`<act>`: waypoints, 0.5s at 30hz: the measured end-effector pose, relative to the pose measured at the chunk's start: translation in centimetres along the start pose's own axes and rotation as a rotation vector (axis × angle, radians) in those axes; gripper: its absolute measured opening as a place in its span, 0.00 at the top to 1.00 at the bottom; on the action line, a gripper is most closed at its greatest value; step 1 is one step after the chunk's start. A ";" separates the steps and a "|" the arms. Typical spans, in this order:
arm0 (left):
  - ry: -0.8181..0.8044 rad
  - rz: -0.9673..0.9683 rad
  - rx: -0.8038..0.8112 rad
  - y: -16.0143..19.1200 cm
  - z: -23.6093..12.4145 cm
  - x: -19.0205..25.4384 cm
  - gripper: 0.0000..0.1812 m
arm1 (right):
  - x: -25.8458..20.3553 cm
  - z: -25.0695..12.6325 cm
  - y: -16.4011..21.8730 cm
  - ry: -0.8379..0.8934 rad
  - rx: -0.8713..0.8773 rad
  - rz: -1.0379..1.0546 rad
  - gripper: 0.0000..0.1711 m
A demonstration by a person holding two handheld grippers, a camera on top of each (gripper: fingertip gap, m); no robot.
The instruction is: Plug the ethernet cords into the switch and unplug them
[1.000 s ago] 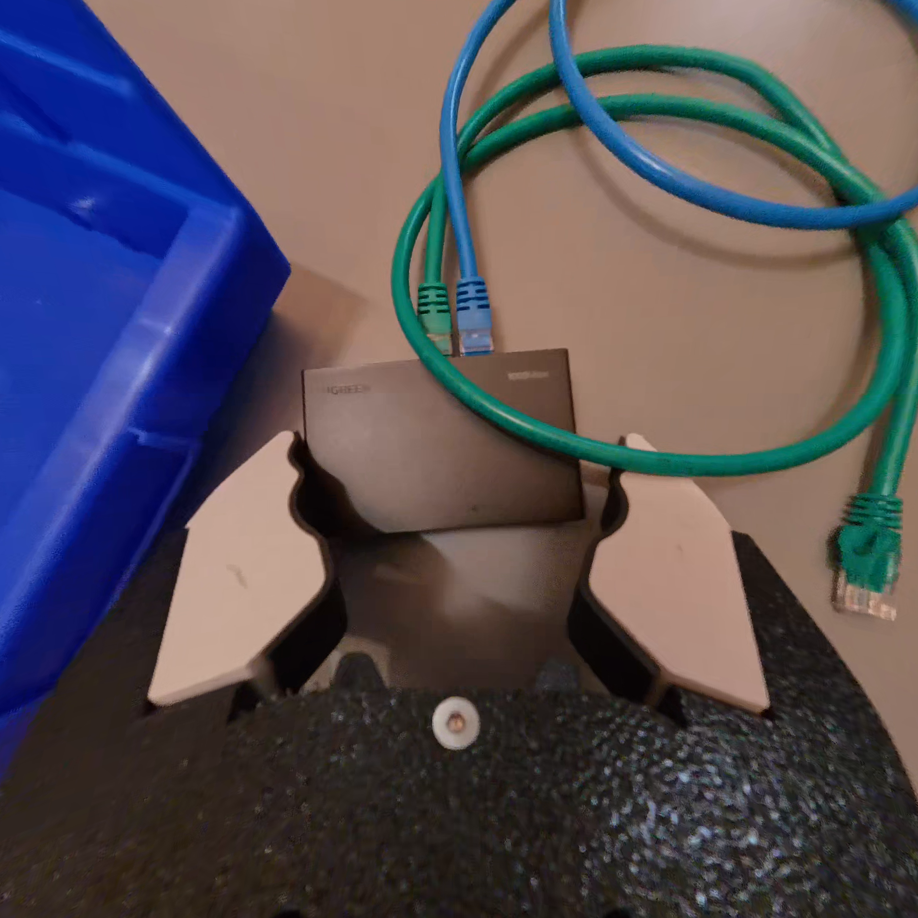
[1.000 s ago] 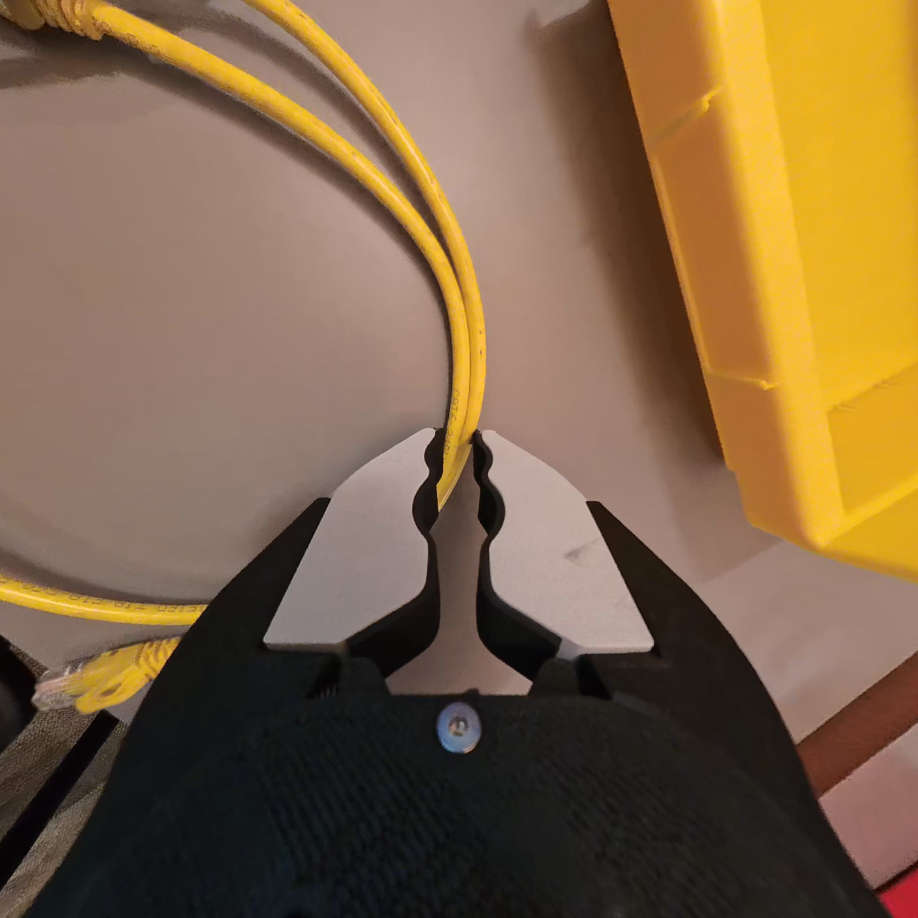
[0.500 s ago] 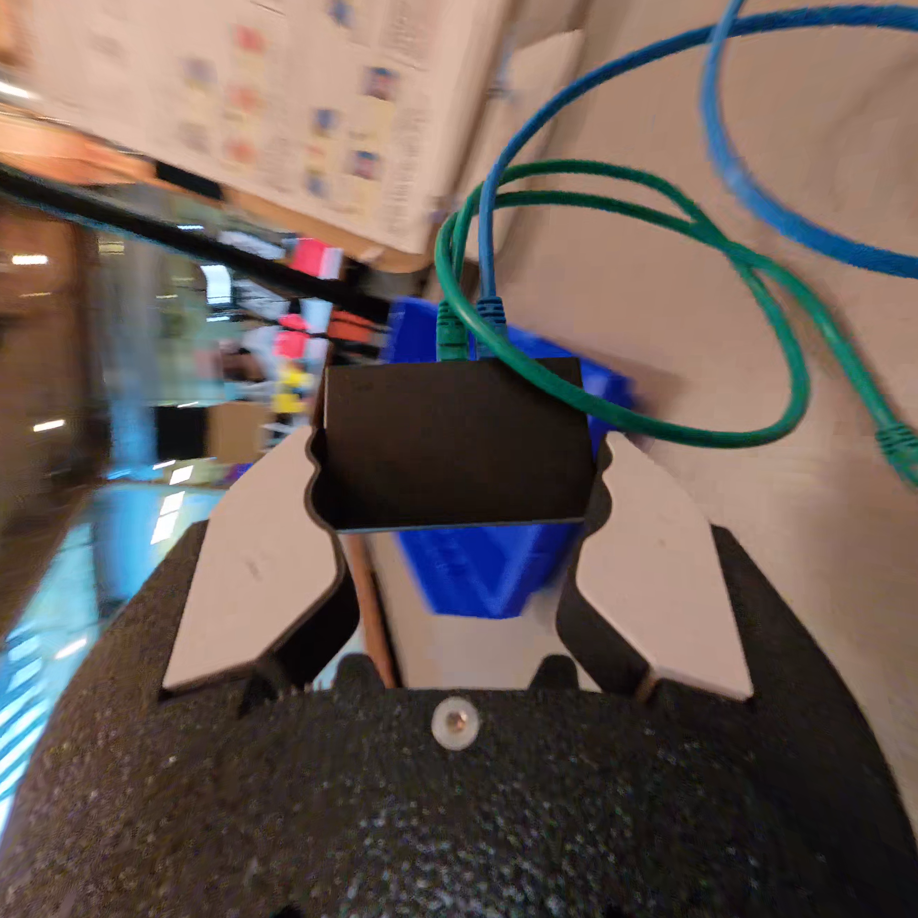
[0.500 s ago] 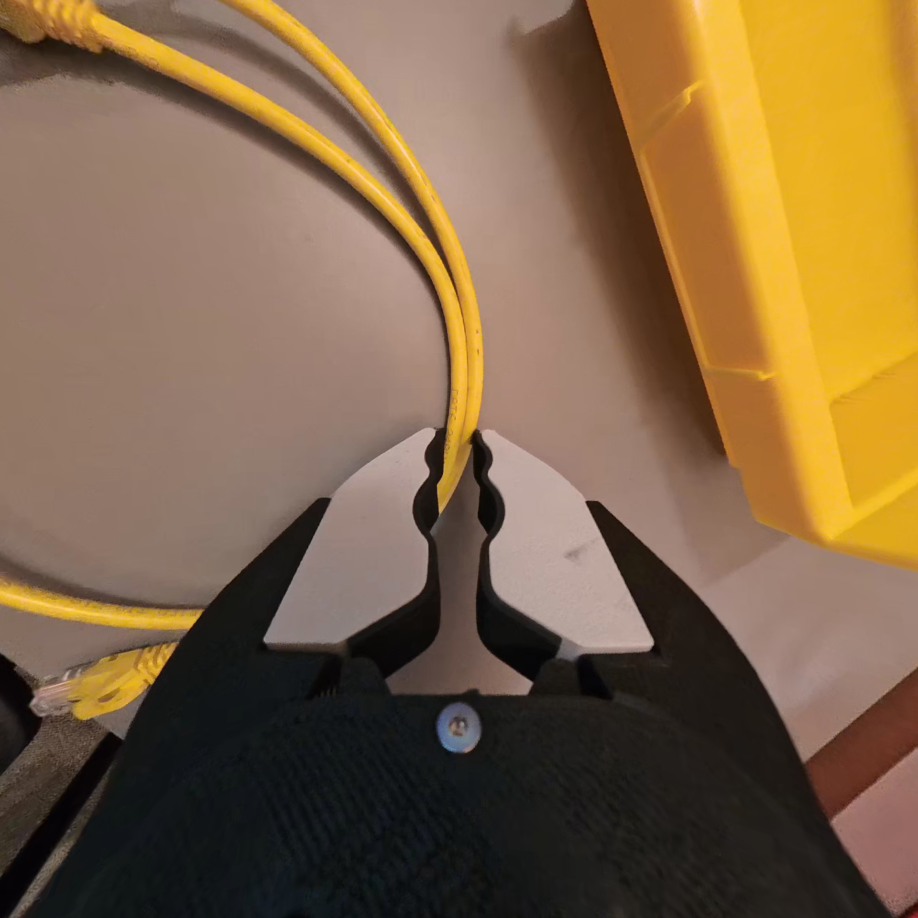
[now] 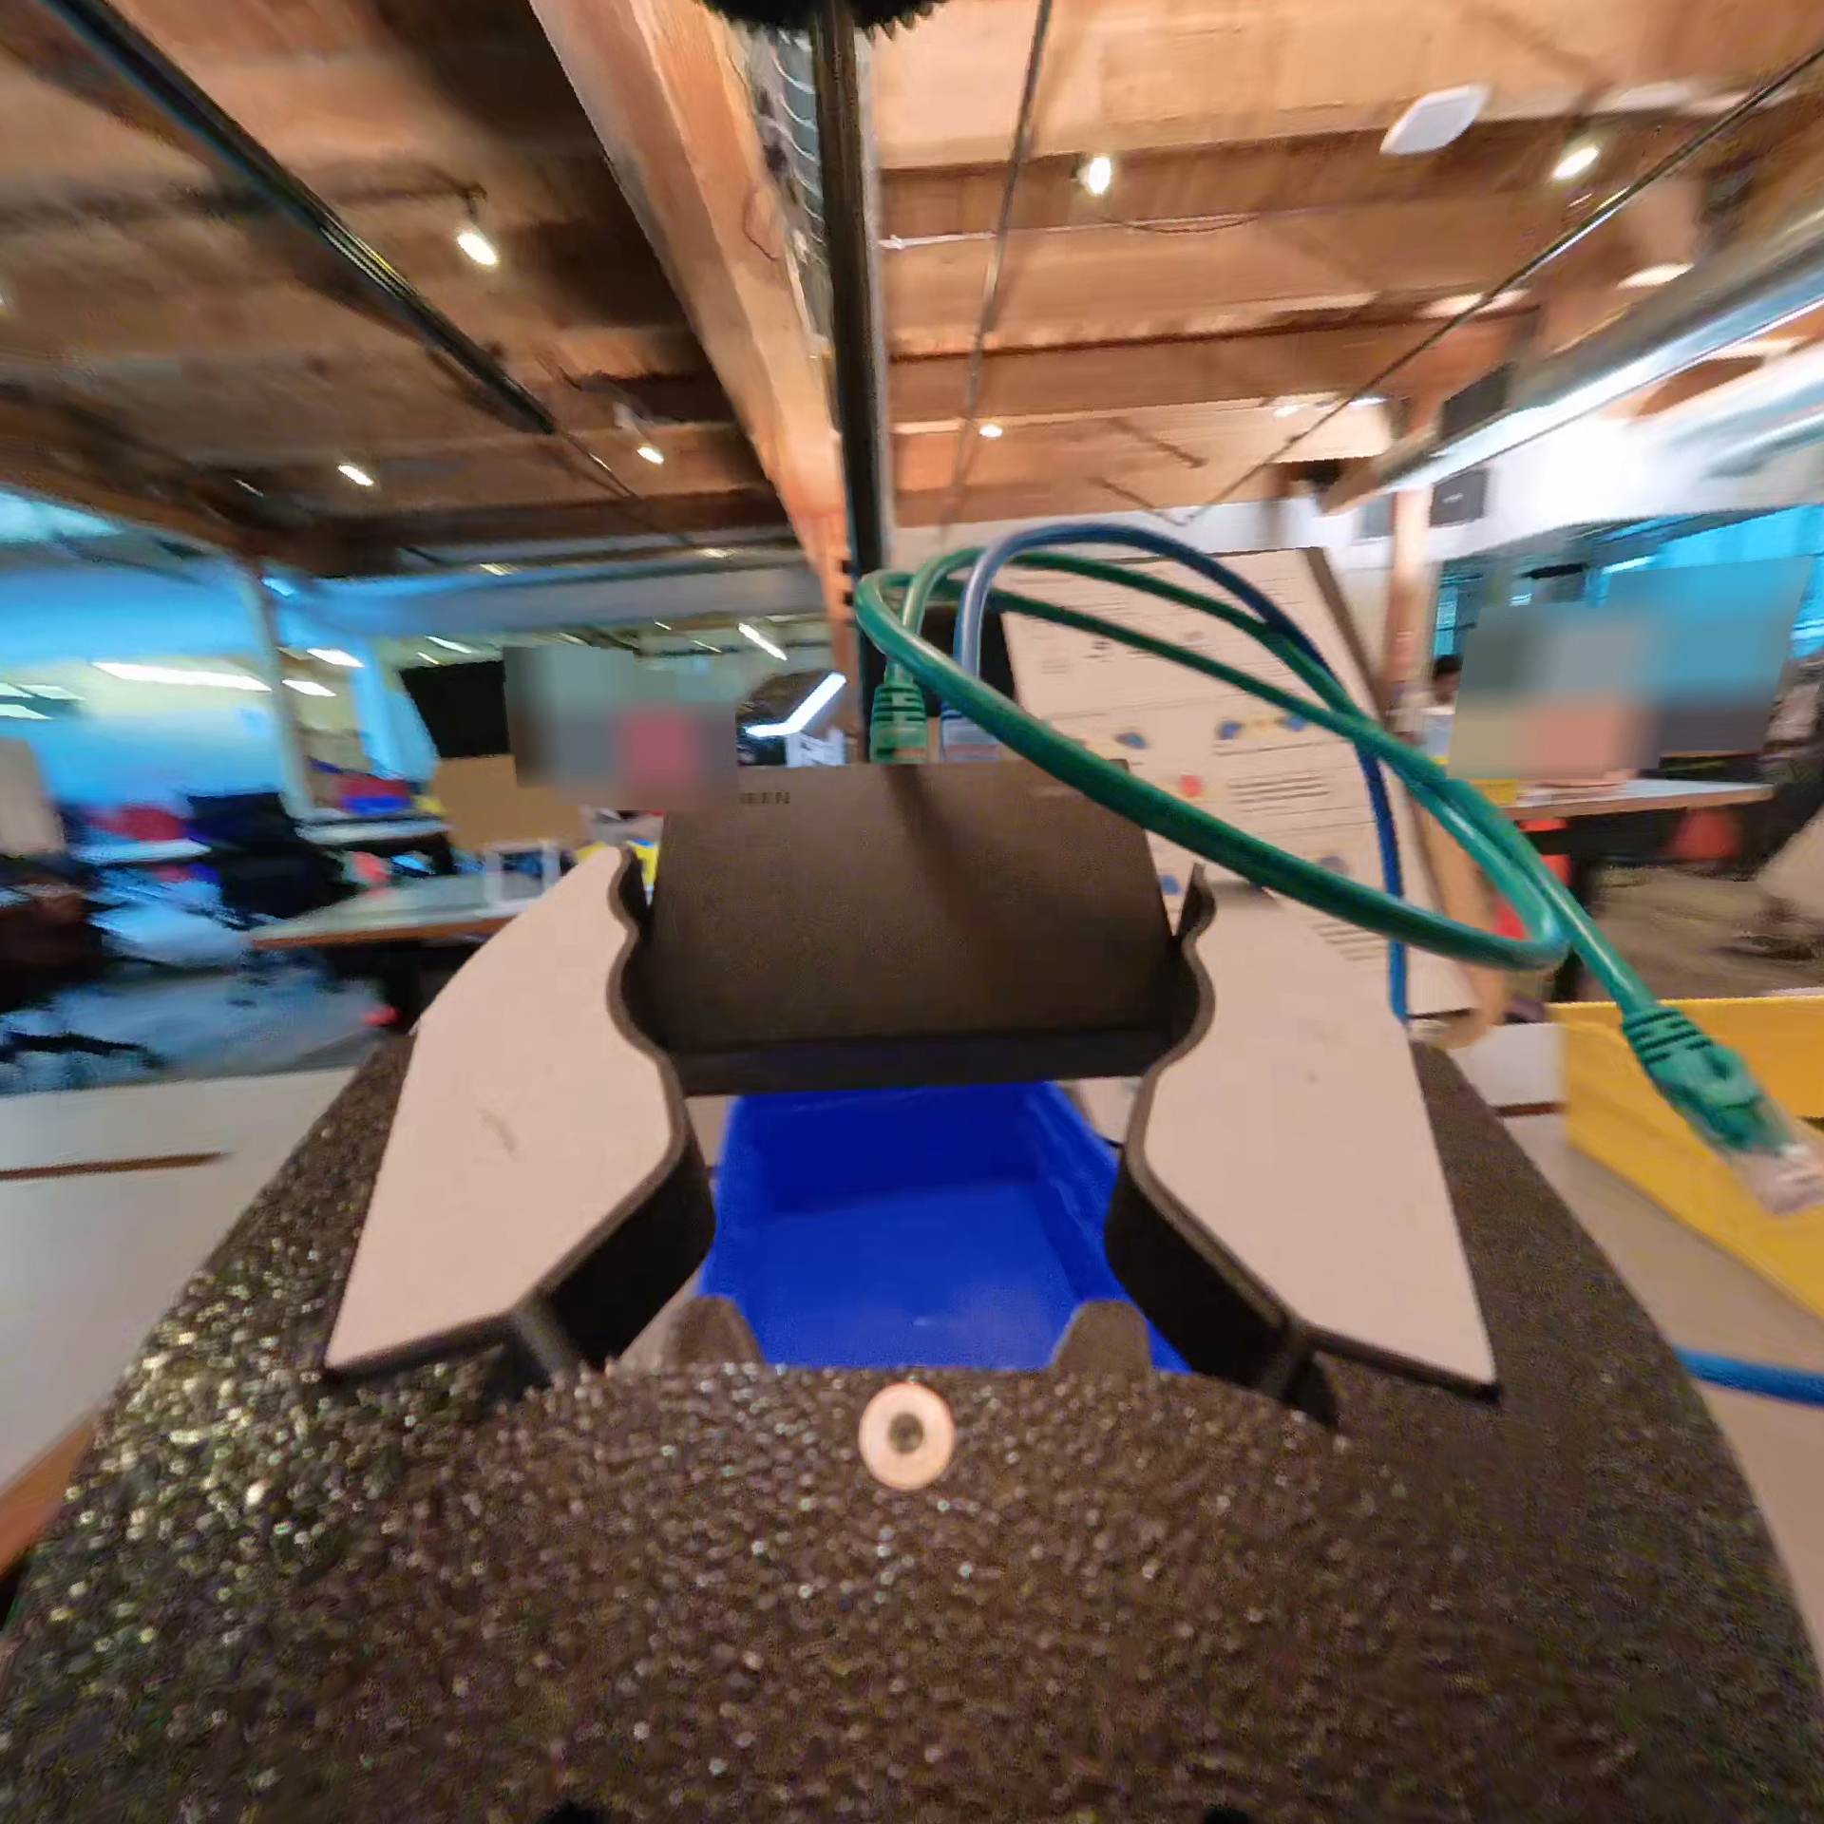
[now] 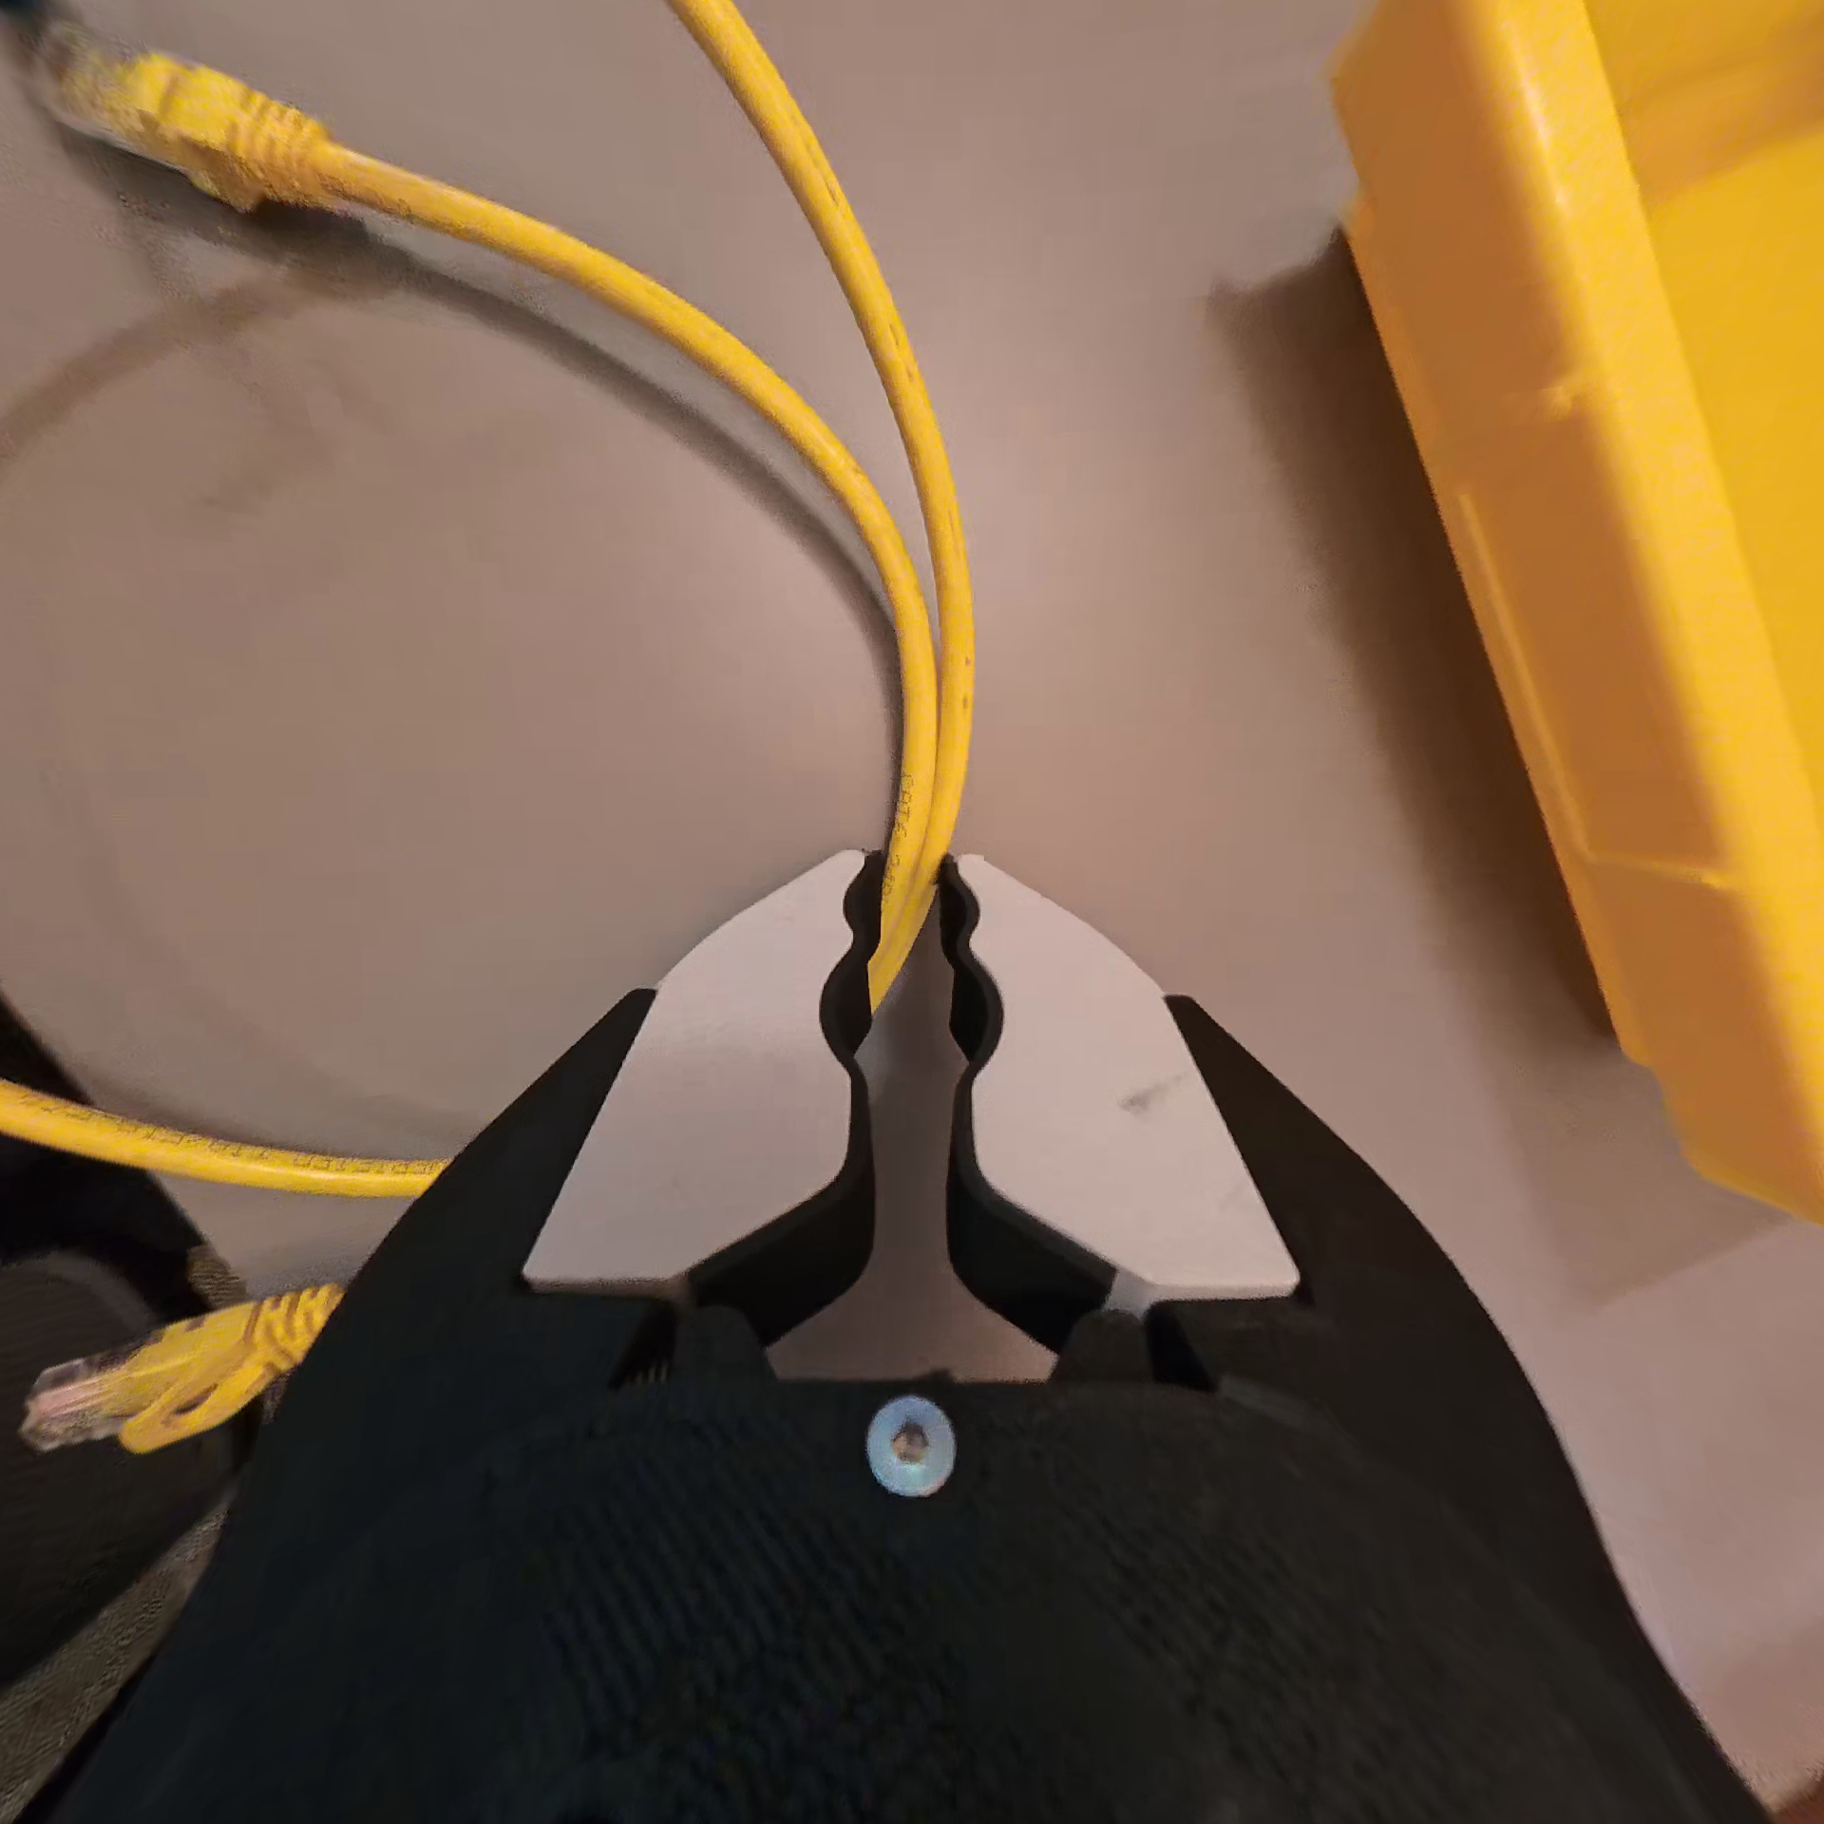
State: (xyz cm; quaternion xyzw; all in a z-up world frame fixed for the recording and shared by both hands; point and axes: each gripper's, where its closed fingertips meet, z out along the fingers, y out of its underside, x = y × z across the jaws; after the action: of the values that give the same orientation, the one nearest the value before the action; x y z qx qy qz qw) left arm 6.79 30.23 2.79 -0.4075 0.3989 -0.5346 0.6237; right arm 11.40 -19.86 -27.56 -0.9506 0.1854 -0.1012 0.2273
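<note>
Nearest in the left wrist view, the left gripper [image 5: 913, 948] is clamped across the sides of a dark network switch [image 5: 903, 898], held up off the table [image 5: 109, 1244] with its flat top facing the camera. Directly below the switch, seen through the gap between the fingers, sits an open blue bin [image 5: 908, 1214]. On the switch's far edge two plugs are seated side by side: a green ethernet cord [image 5: 1234, 849] on the left and a blue ethernet cord [image 5: 1387, 869] just right of it. The green cord arches up, loops across the switch's far right corner and hangs to the right, its free plug dangling in front of a yellow bin [image 5: 1678, 1175] at the right. The blue cord arches over and drops down on the right. Farther off are blurred desks and a wooden beam ceiling.

In the right wrist view, the right gripper [image 6: 903, 878] is pinched shut on a yellow ethernet cord [image 6: 928, 632], two strands of which run together between the tips. One plug lies near left by the gripper body, the other far left on the table [image 6: 444, 691]. The yellow bin [image 6: 1619, 553] stands at the right.
</note>
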 end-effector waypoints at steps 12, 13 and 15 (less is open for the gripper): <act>0.512 -0.236 -0.109 0.4 2.0 18.5 1.00 | -2.3 3.5 -7.0 -0.035 0.143 0.149 0.96; 0.559 -0.180 -0.194 2.1 2.2 20.1 1.00 | -2.2 3.5 -7.2 -0.019 0.147 0.139 0.96; 0.624 -0.082 -0.290 5.6 1.8 22.2 1.00 | -2.2 3.4 -7.1 -0.011 0.136 0.130 0.97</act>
State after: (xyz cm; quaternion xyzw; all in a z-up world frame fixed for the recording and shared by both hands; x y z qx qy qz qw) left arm 12.78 8.88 -3.20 -0.3247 0.6256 -0.5956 0.3852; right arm 12.53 -11.77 -27.48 -0.9195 0.2383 -0.0935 0.2984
